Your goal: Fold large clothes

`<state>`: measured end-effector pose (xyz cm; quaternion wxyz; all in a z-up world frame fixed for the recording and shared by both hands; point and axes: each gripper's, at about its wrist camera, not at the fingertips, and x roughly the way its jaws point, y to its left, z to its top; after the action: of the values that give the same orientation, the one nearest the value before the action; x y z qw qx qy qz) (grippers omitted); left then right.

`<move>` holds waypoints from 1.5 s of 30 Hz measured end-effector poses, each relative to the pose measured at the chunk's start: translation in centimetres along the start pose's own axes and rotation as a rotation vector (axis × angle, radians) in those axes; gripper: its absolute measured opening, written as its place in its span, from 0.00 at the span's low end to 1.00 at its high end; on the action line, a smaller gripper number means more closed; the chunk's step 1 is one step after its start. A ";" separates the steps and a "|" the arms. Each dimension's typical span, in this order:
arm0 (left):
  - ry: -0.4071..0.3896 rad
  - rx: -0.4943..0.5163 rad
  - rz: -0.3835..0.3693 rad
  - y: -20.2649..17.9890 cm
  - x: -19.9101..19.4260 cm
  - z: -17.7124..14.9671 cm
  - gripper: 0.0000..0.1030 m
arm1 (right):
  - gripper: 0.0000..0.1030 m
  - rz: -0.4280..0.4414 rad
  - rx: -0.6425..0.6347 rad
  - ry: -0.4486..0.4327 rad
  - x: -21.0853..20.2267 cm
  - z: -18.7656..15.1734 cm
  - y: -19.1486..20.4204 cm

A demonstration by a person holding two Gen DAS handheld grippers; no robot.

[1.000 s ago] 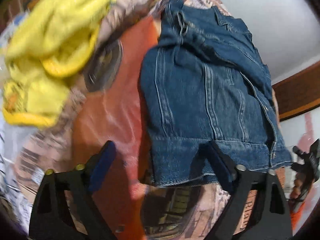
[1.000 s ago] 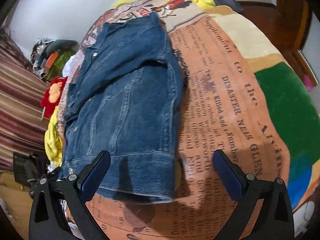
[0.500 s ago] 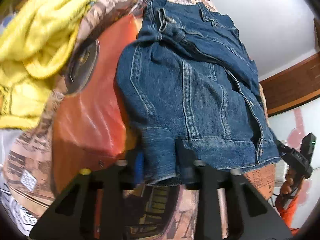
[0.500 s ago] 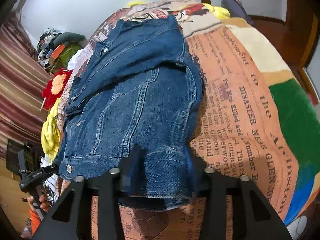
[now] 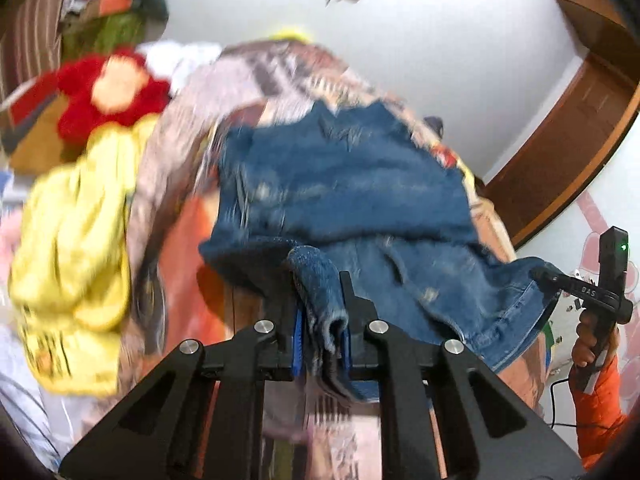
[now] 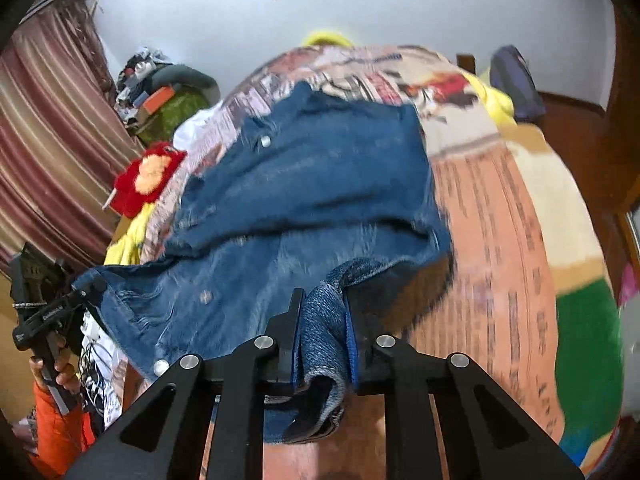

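Note:
A blue denim jacket (image 5: 340,188) (image 6: 320,172) lies on the bed, its near hem lifted at both corners. My left gripper (image 5: 318,280) has a bunched fold of the hem between its blue pads (image 5: 297,328), and its jaws are closing on it. My right gripper (image 6: 322,300) is shut on the other hem corner. Each gripper shows in the other's view, the right gripper (image 5: 538,274) at the far right and the left gripper (image 6: 86,286) at the far left. A hand in an orange sleeve (image 5: 596,412) holds each. The jacket's collar end still rests on the blanket.
The bed carries a newspaper-print blanket (image 6: 492,240). A yellow garment (image 5: 72,260) and a red plush toy (image 5: 112,92) lie at its left side. A striped curtain (image 6: 48,140) hangs at left, and wooden furniture (image 5: 560,160) stands at right.
Both grippers went from wide open over the hem to clamped on it, then rose, pulling the jacket's near edge up off the blanket. The views tilted up toward the wall.

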<state>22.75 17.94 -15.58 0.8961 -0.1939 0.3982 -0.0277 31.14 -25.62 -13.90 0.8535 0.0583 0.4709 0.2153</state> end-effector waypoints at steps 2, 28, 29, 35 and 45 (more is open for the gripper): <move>-0.033 0.013 -0.002 -0.3 -0.4 1.6 0.14 | 0.13 -0.007 -0.016 -0.031 -0.2 1.6 0.3; -0.079 -0.107 0.099 5.3 15.0 19.1 0.12 | 0.12 -0.016 0.261 -0.134 13.7 22.5 -4.9; -0.065 -0.119 0.105 5.7 15.9 19.1 0.12 | 0.12 -0.024 0.273 -0.115 15.0 22.7 -5.3; 0.055 -0.119 0.194 7.8 22.3 17.8 0.13 | 0.12 -0.052 0.264 -0.015 20.5 22.0 -7.3; 0.130 -0.128 0.226 8.9 25.4 16.3 0.16 | 0.13 -0.063 0.038 0.020 20.5 20.6 -7.2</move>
<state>50.97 26.26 -26.80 0.8516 -0.2022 0.4758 0.0861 60.00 -21.36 -20.67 0.8538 0.0576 0.4851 0.1797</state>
